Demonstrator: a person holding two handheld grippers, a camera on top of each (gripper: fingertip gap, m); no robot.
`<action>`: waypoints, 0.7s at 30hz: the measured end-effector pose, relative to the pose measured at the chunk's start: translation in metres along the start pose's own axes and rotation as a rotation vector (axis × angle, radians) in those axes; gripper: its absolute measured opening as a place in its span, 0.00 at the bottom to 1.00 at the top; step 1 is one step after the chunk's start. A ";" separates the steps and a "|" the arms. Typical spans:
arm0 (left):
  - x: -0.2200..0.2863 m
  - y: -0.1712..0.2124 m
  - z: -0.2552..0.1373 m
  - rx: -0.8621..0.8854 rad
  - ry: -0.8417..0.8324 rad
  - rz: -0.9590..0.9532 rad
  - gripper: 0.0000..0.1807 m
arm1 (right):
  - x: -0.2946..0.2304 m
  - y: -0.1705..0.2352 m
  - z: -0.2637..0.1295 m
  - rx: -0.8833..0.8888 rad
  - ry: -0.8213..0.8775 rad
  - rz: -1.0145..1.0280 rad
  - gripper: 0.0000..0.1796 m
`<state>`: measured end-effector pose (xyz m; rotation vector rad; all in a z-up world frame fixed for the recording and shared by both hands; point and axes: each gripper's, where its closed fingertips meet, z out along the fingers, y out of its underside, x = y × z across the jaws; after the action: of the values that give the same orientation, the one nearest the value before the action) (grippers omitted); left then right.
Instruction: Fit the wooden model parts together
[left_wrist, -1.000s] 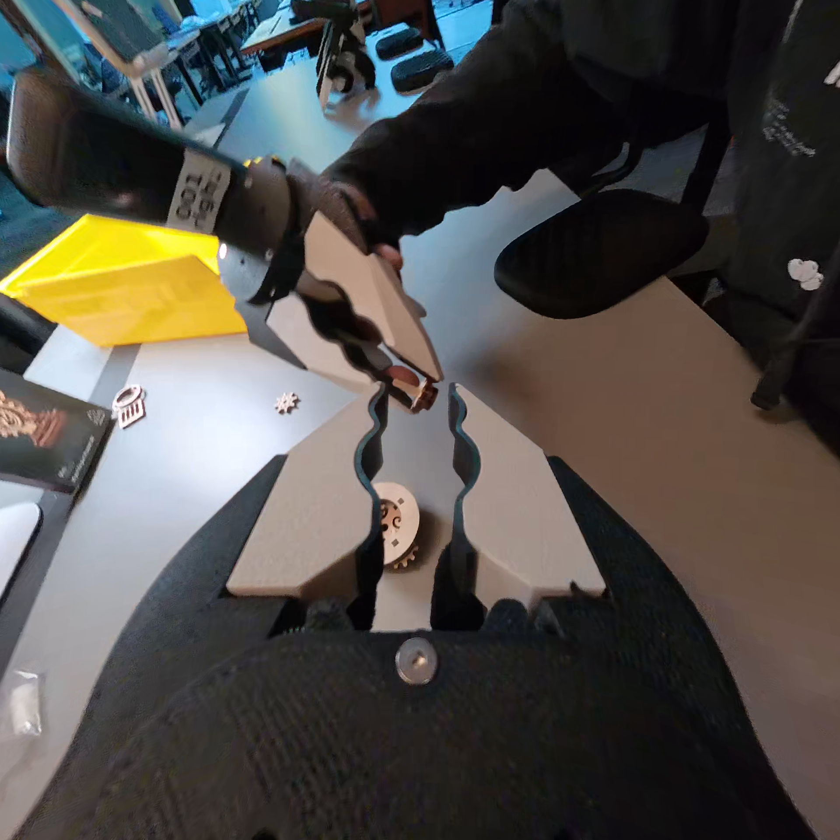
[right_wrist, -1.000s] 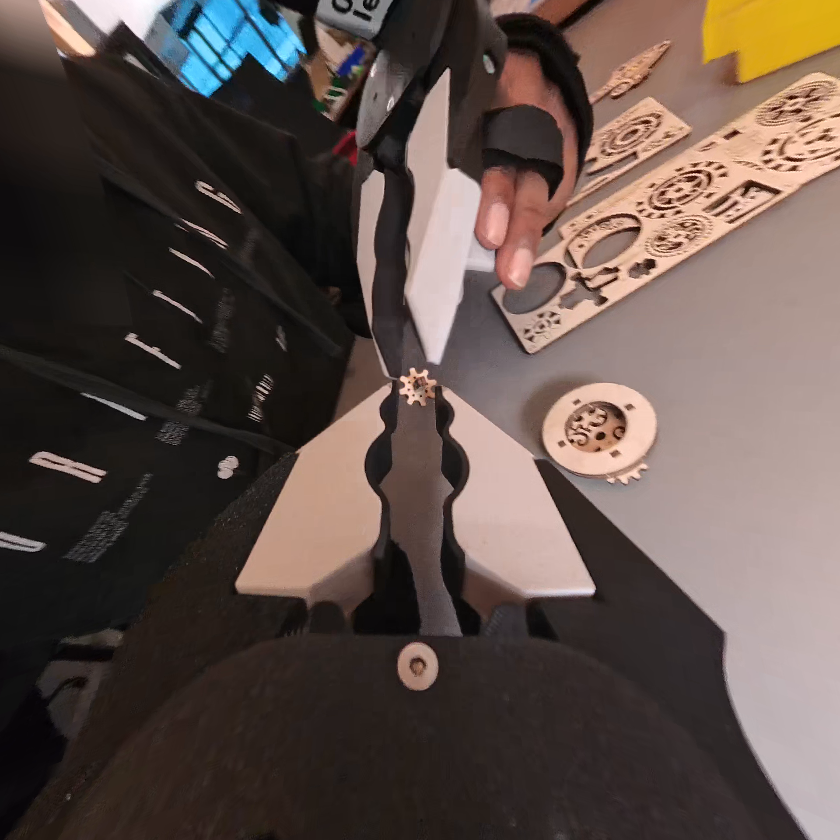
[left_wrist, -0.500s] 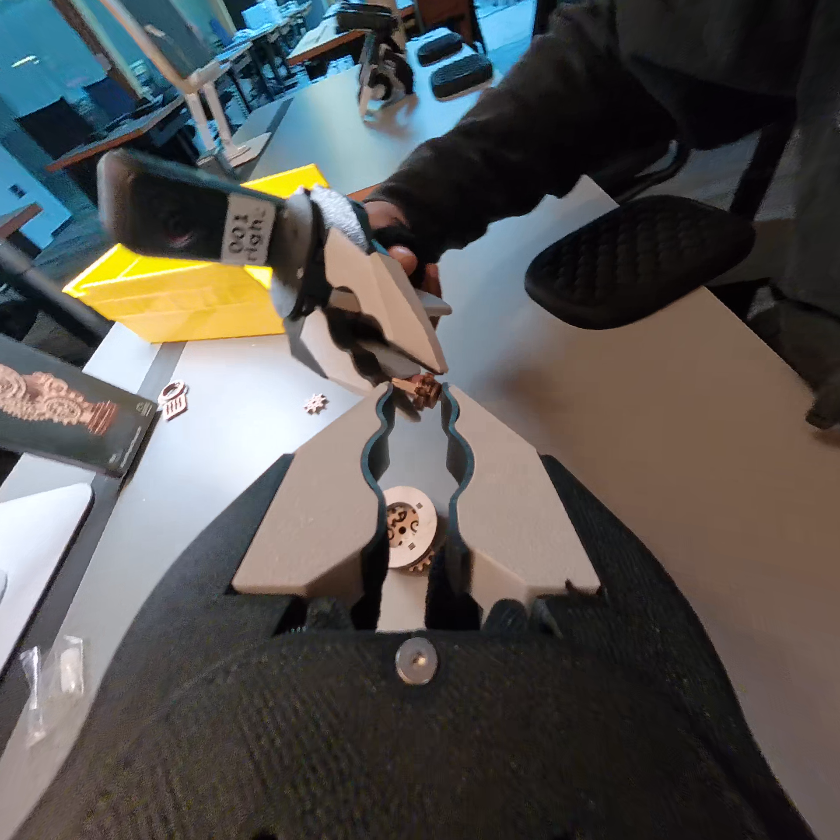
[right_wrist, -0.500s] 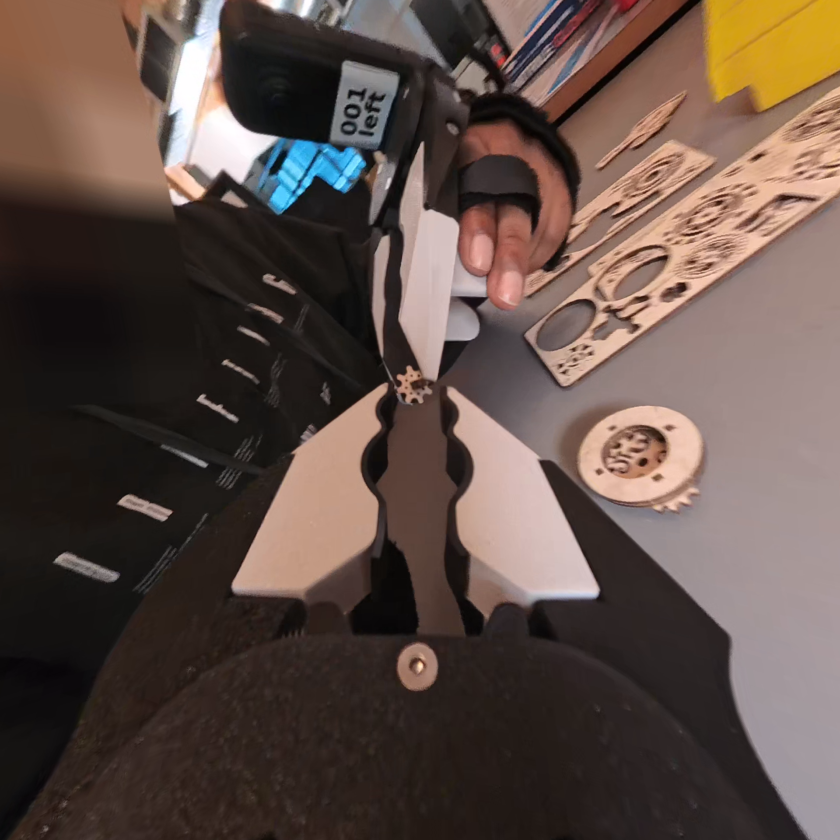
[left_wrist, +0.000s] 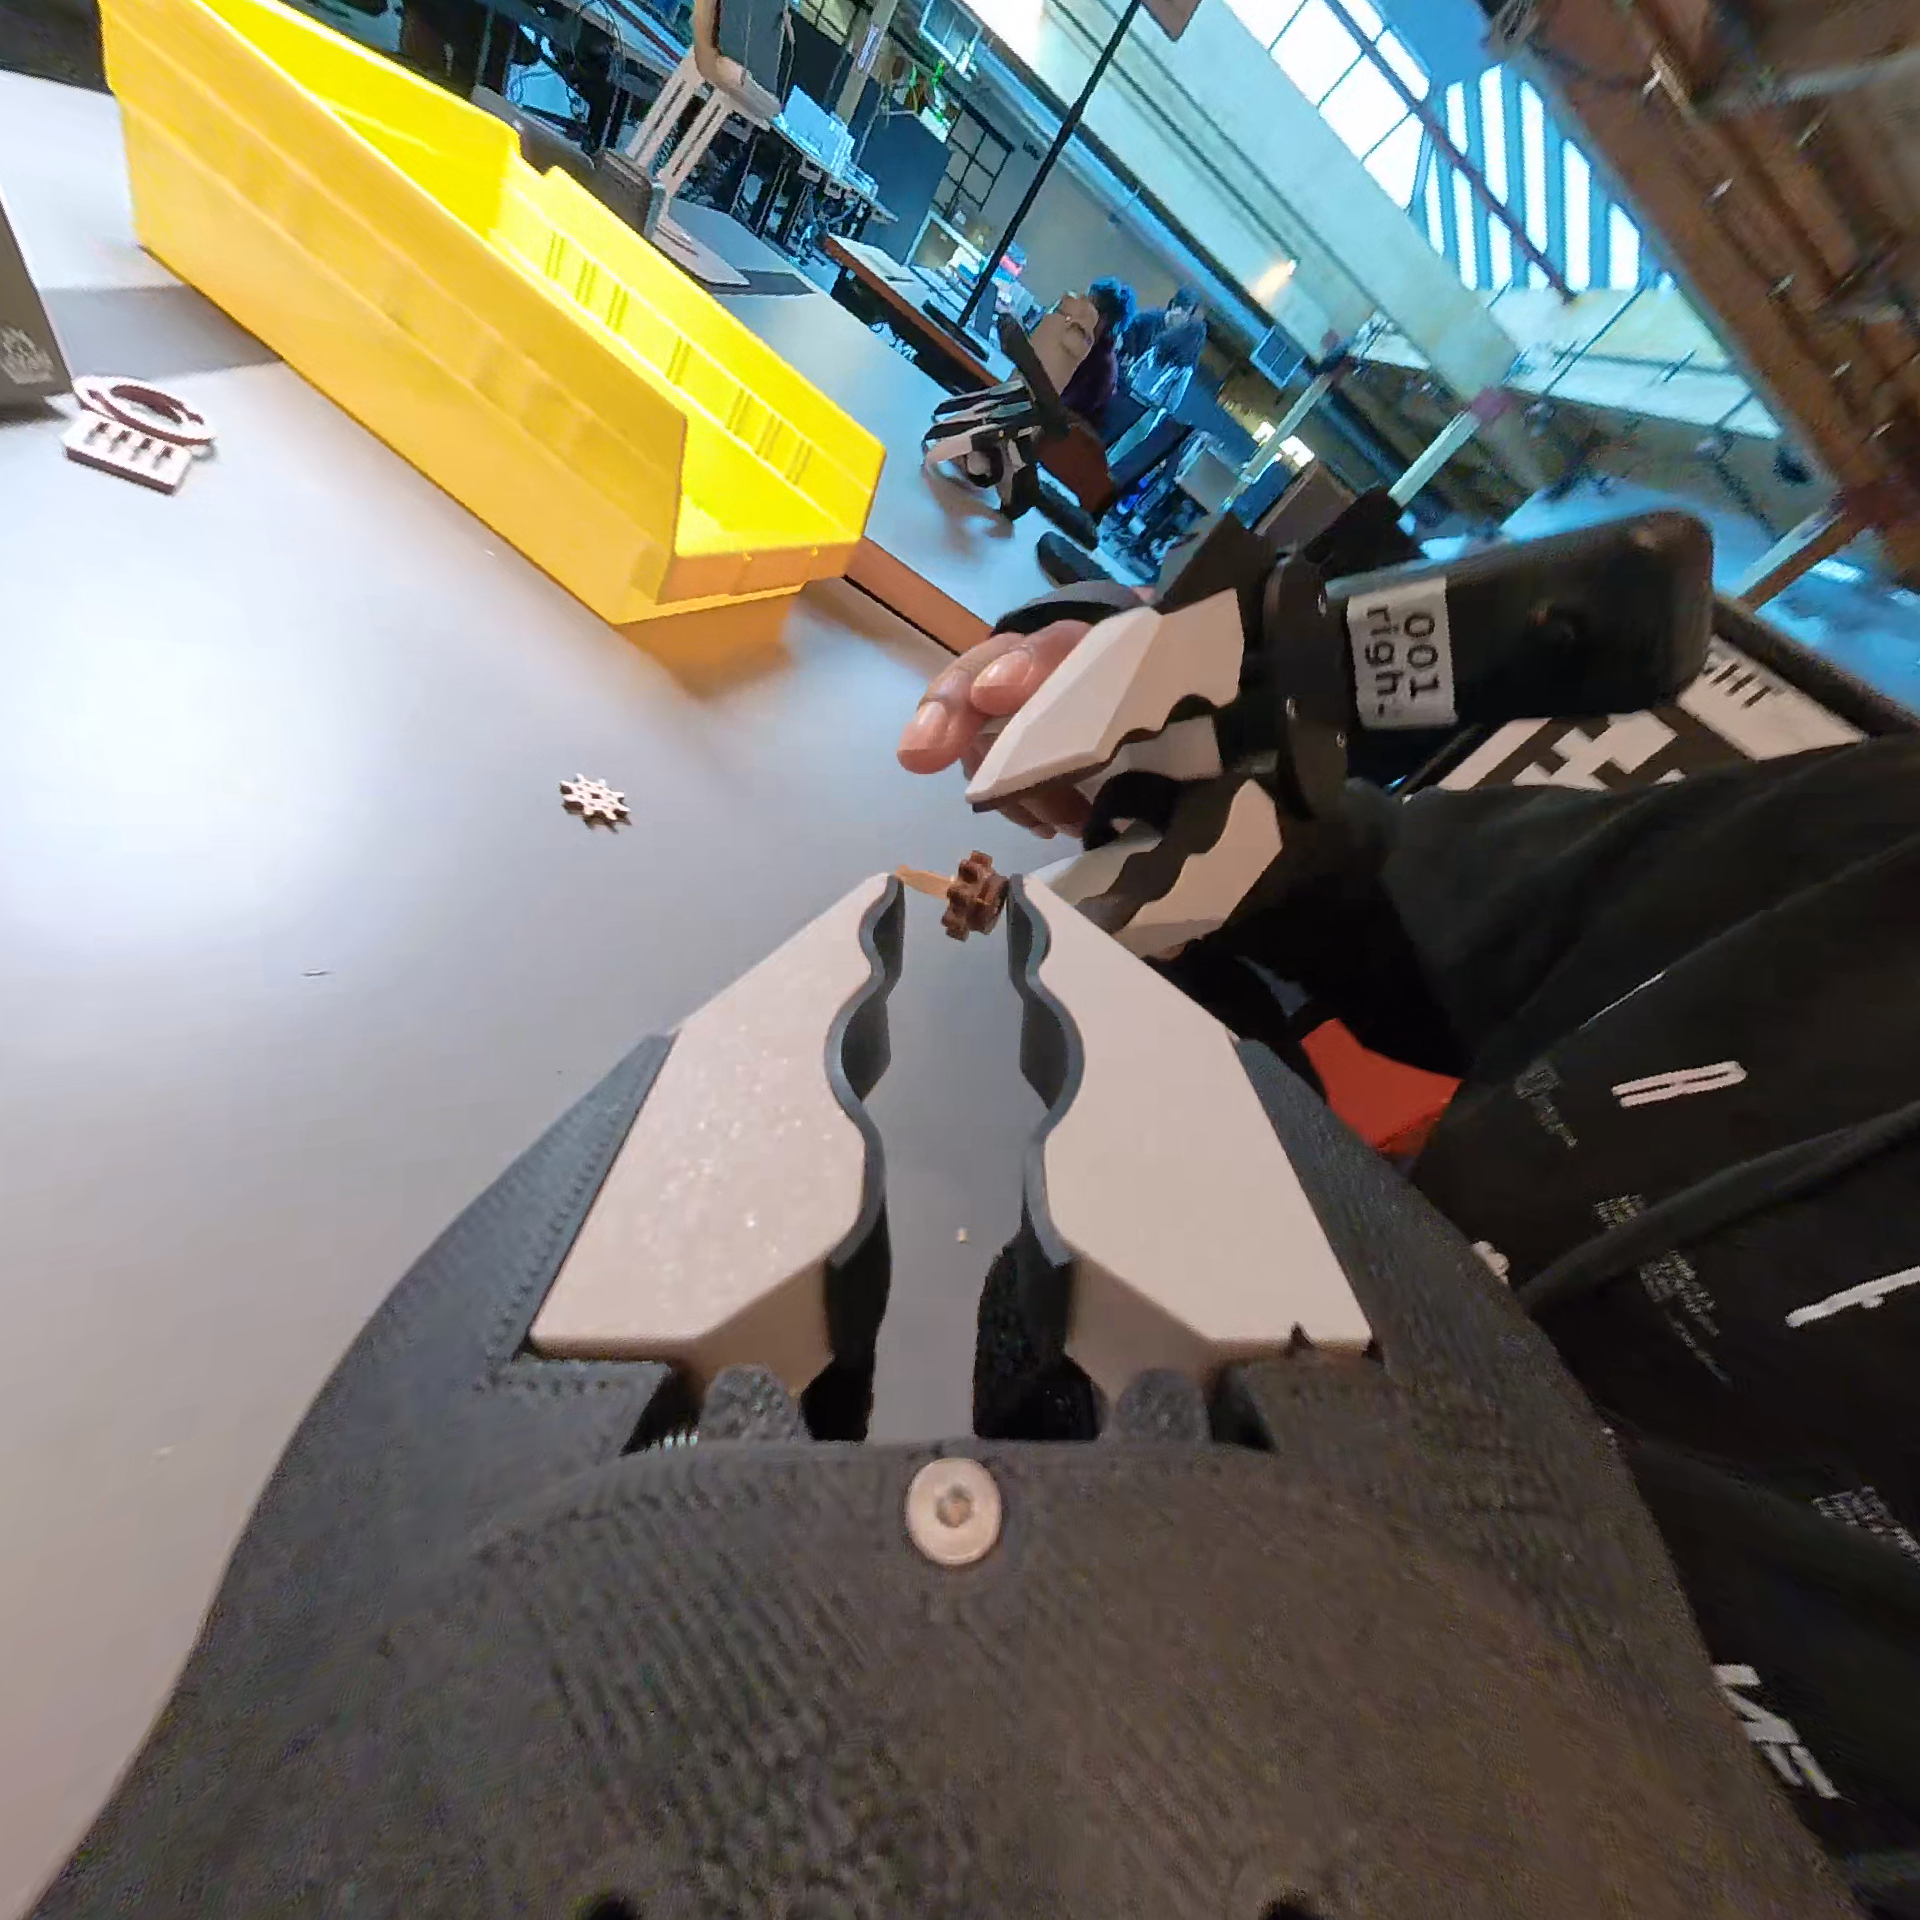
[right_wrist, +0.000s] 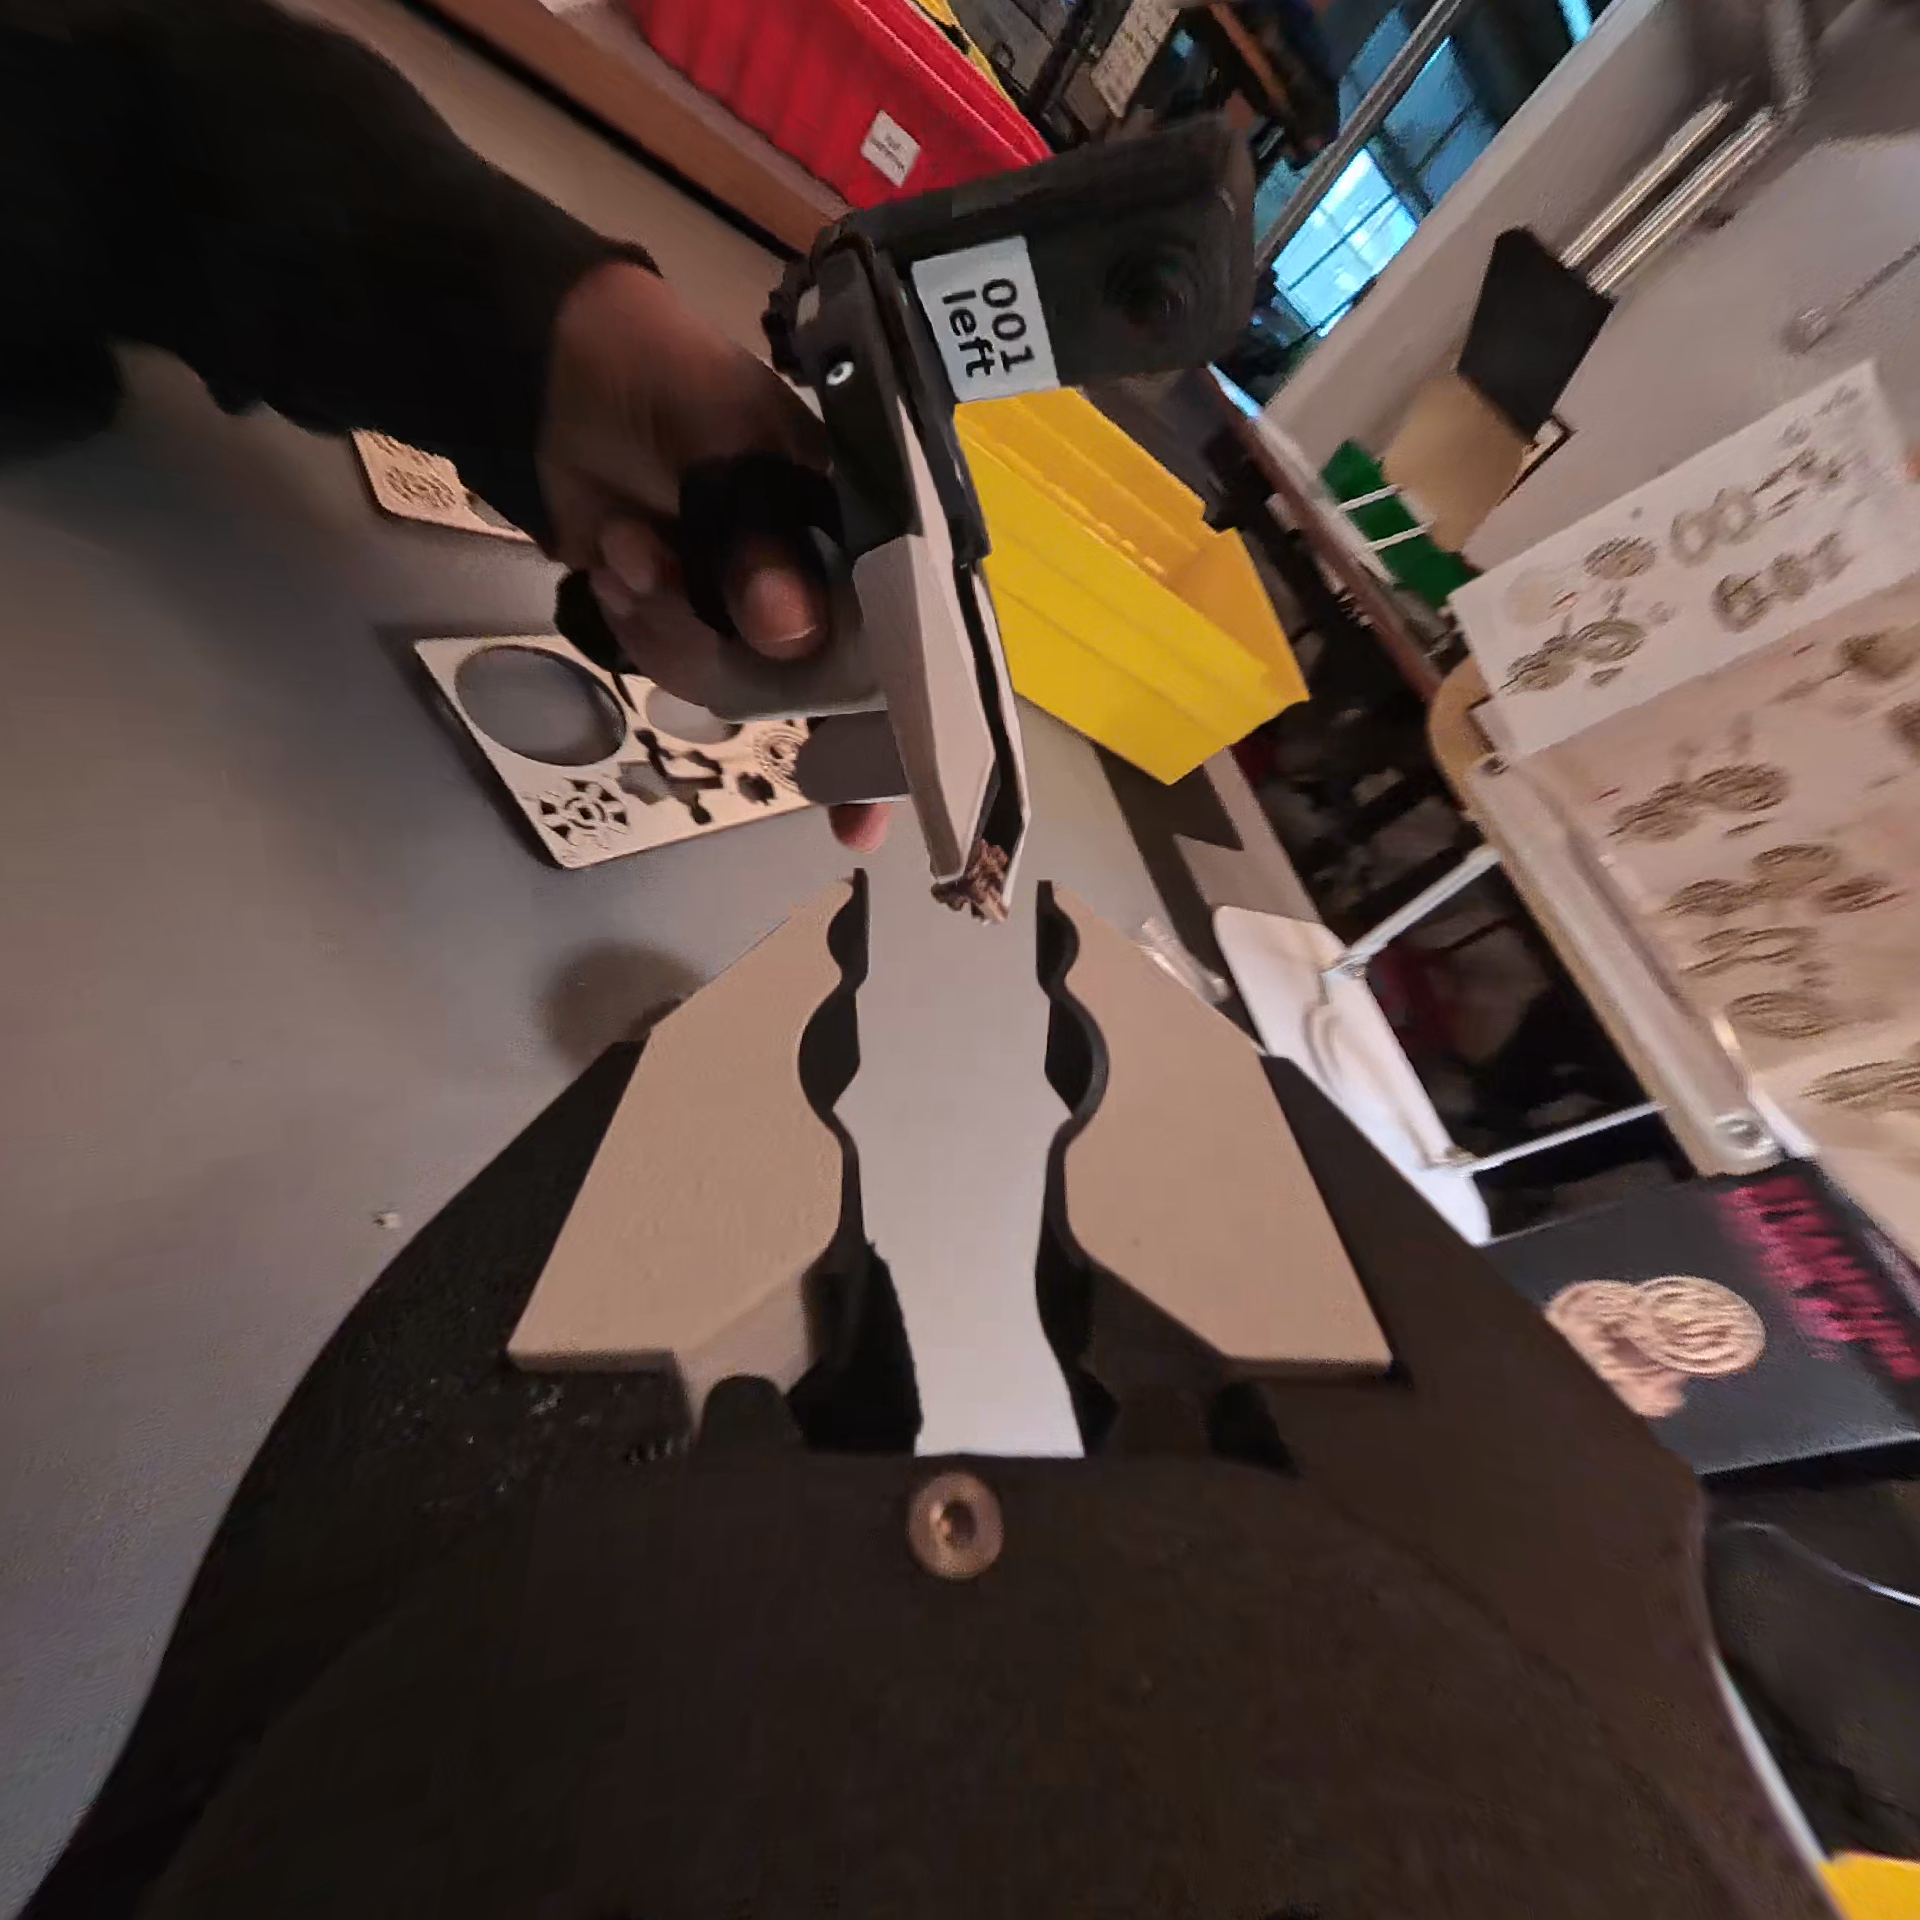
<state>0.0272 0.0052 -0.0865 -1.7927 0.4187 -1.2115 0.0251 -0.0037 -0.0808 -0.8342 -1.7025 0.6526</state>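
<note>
A small dark wooden gear on a thin wooden peg (left_wrist: 974, 906) is pinched between the tips of my left gripper (left_wrist: 954, 899), which is shut on it and held above the grey table (left_wrist: 312, 935). In the right wrist view the left gripper (right_wrist: 977, 883) points down with the gear (right_wrist: 977, 894) at its tip. It hangs just beyond the open tips of my right gripper (right_wrist: 948, 888). The right gripper is empty. It also shows in the left wrist view (left_wrist: 1013, 836), jaws apart, just right of the gear.
A yellow bin (left_wrist: 468, 312) lies at the back of the table. A loose small gear (left_wrist: 594, 800) and a flat wooden part (left_wrist: 140, 431) lie on the table. A cut-out wooden sheet (right_wrist: 613, 748), a black box (right_wrist: 1714, 1320) and printed pages (right_wrist: 1714, 727) are nearby. The grippers are tip to tip, or close to it.
The right gripper held the small gear at its tips and the left was open. Now the left gripper is shut on the gear and the right has opened and let go.
</note>
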 end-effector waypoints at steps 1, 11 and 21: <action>0.001 0.000 0.001 0.004 0.011 -0.022 0.10 | 0.001 -0.001 0.002 -0.003 0.022 -0.034 0.16; 0.016 -0.004 0.000 0.026 0.127 -0.050 0.15 | 0.002 -0.006 0.004 0.081 -0.002 0.081 0.07; 0.028 0.002 -0.002 -0.009 0.153 0.192 0.12 | 0.003 -0.036 -0.020 0.412 -0.324 0.663 0.07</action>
<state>0.0388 -0.0159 -0.0721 -1.6315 0.6698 -1.2161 0.0364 -0.0228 -0.0460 -1.0296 -1.4685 1.6021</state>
